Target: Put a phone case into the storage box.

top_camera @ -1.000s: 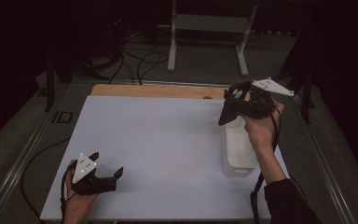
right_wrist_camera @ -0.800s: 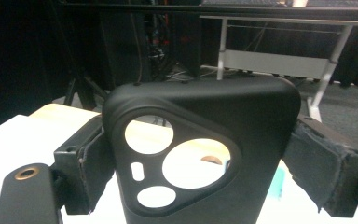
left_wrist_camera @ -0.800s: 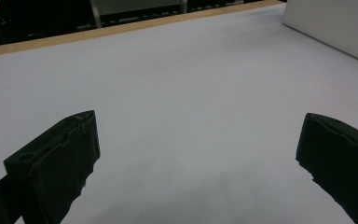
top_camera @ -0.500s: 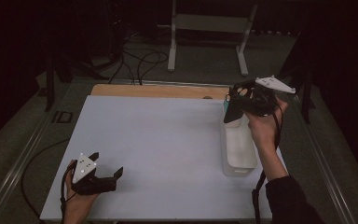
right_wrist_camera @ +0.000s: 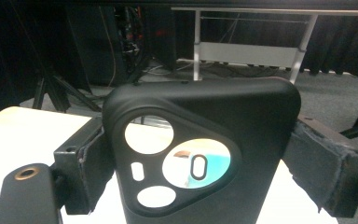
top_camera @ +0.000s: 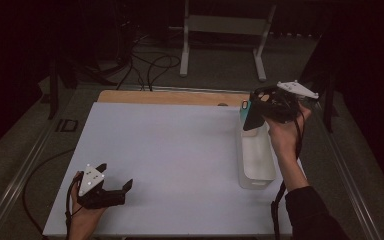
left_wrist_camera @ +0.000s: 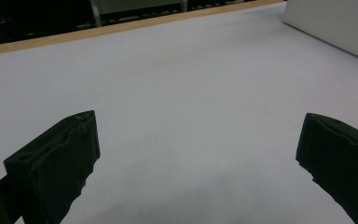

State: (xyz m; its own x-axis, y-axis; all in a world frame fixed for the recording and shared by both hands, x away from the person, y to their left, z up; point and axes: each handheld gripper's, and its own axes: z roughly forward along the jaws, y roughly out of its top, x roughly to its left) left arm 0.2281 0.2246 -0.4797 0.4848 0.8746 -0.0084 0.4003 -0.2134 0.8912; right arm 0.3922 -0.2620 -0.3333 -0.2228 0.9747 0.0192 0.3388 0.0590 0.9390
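White sheeting covers the worktop, with a strip of bare wood showing along its far edge. Around it the room is dark: grey floor, loose cables and the legs of a pale metal stand beyond the far edge.

Near the right edge of the worktop stands a translucent white bin, long side running from near to far. What it holds cannot be made out in the high view.

Above the bin's far end, the right gripper is held up in the air by the person's hand. In the right gripper view its jaws are clamped on either side of a black phone case, which stands upright between them with its camera cut-outs facing the lens; through the largest cut-out a bit of teal shows. In the high view a teal patch sits at the same jaws, above the bin and clear of the worktop.

The left gripper rests low at the near left corner of the worktop, its jaws spread wide with nothing between them; the left gripper view shows bare white sheet in the gap and a side of the bin farther off.
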